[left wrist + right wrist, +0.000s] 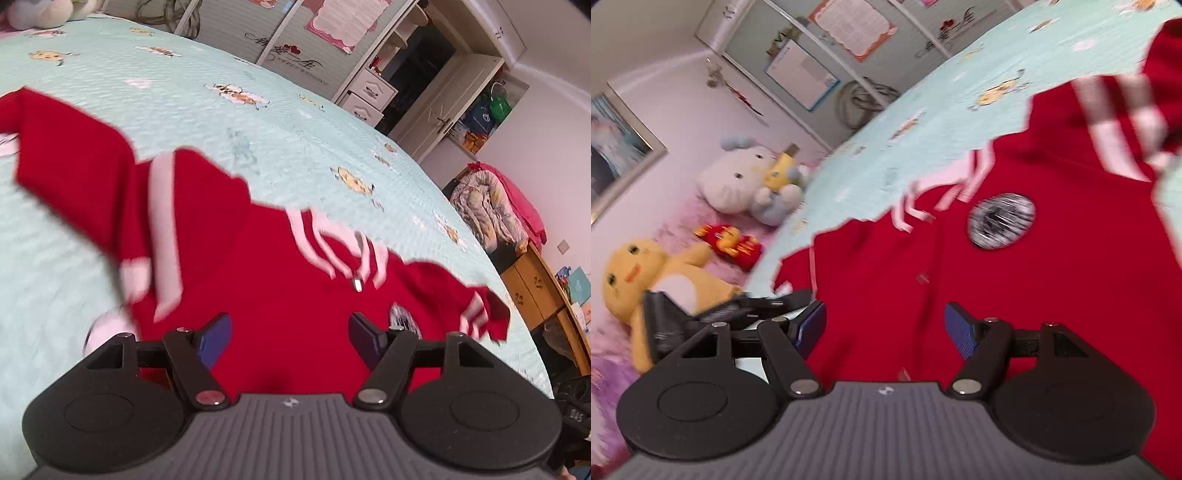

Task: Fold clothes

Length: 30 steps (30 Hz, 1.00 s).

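Both claws, left gripper (290, 338) and right gripper (884, 328), gaping wide, empty, directly over red jacket (280, 295); long axis crosswise.

Round badge (1001, 220) on red jacket (1015, 295) blurred, unreadable

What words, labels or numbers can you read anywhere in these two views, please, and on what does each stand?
None can be read with confidence.
Black script decal on the pale wardrobe door: too stylised and small.
Pink-bordered paper poster: print too small.
Round grey-and-white badge on the red zip-up jacket: blurred.
Red cushion with yellow characters: blurred.
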### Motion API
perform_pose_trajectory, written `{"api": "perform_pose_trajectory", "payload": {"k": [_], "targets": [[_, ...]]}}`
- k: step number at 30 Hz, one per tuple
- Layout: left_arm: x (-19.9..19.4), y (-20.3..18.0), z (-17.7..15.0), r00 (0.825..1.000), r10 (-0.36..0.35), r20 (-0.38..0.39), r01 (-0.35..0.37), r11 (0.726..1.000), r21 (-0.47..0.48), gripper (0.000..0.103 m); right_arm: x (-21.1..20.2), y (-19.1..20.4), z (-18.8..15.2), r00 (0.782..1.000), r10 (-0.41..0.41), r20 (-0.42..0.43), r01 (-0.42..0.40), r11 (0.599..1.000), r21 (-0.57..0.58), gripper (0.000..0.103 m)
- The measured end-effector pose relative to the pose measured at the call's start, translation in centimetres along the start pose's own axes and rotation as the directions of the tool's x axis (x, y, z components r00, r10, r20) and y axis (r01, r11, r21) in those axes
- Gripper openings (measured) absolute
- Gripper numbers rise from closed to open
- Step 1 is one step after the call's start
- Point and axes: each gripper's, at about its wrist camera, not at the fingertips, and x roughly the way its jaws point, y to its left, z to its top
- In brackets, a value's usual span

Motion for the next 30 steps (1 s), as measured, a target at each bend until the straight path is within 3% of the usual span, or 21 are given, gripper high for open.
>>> {"api": "perform_pose_trajectory", "payload": {"k": [3, 6, 8, 11, 13, 15, 19, 21, 22, 23, 27, 30], "targets": [[-0.2, 0.3, 2.7, 0.994, 0.021, 0.105, -0.025, 0.999, 0.037, 0.064, 3.0, 0.5, 1.9, 0.999, 0.031, 0.032, -0.032, 0.999, 0.038, 0.071], [-0.7, 0.2, 4.7, 0.973, 0.098, 0.207, -0.128, 0.982, 0.136, 0.082, 6.0, 0.4, 3.1, 0.996, 0.045, 0.081, -0.056, 0.990, 0.131, 0.071], [-0.2, 0.5, 5.8, 0.963, 0.145, 0.228, -0.195, 0.957, 0.213, 0.093, 7.9, -0.3, 3.4, 0.990, 0.096, 0.105, -0.113, 0.978, 0.173, 0.071], [0.8, 1.1, 7.2, 0.952, 0.203, 0.230, -0.269, 0.912, 0.310, 0.093, 10.2, -2.2, 2.6, 0.983, 0.129, 0.134, -0.152, 0.972, 0.181, 0.071], [1.5, 1.5, 7.9, 0.970, 0.161, 0.183, -0.219, 0.904, 0.366, 0.093, 10.9, -3.6, 2.0, 0.977, 0.160, 0.140, -0.182, 0.969, 0.169, 0.066], [2.3, 1.8, 8.4, 0.987, 0.114, 0.112, -0.151, 0.902, 0.405, 0.093, 11.0, -3.8, 2.0, 0.970, 0.206, 0.131, -0.223, 0.965, 0.138, 0.071], [4.5, 2.6, 8.6, 0.997, 0.072, -0.037, -0.048, 0.898, 0.437, 0.093, 11.5, -3.6, 2.2, 0.965, 0.246, 0.093, -0.253, 0.964, 0.079, 0.074], [5.9, 3.2, 8.4, 0.989, 0.077, -0.127, -0.014, 0.898, 0.440, 0.081, 11.5, -3.7, 2.3, 0.962, 0.258, 0.090, -0.265, 0.961, 0.078, 0.074], [6.1, 3.6, 8.2, 0.986, 0.090, -0.142, -0.018, 0.898, 0.440, 0.047, 11.5, -3.7, 2.3, 0.960, 0.264, 0.089, -0.271, 0.960, 0.077, 0.074], [6.2, 4.1, 8.1, 0.983, 0.104, -0.152, -0.027, 0.897, 0.440, 0.008, 11.5, -3.8, 2.4, 0.959, 0.270, 0.087, -0.277, 0.958, 0.077, 0.074], [3.7, 5.8, 7.1, 0.986, 0.124, -0.107, -0.066, 0.899, 0.433, 0.010, 11.5, -3.7, 2.4, 0.956, 0.282, 0.081, -0.287, 0.955, 0.069, 0.073], [4.3, 6.9, 6.4, 0.982, 0.158, -0.106, -0.102, 0.906, 0.411, 0.010, 11.6, -3.6, 2.4, 0.961, 0.265, 0.077, -0.269, 0.961, 0.057, 0.071]]}}
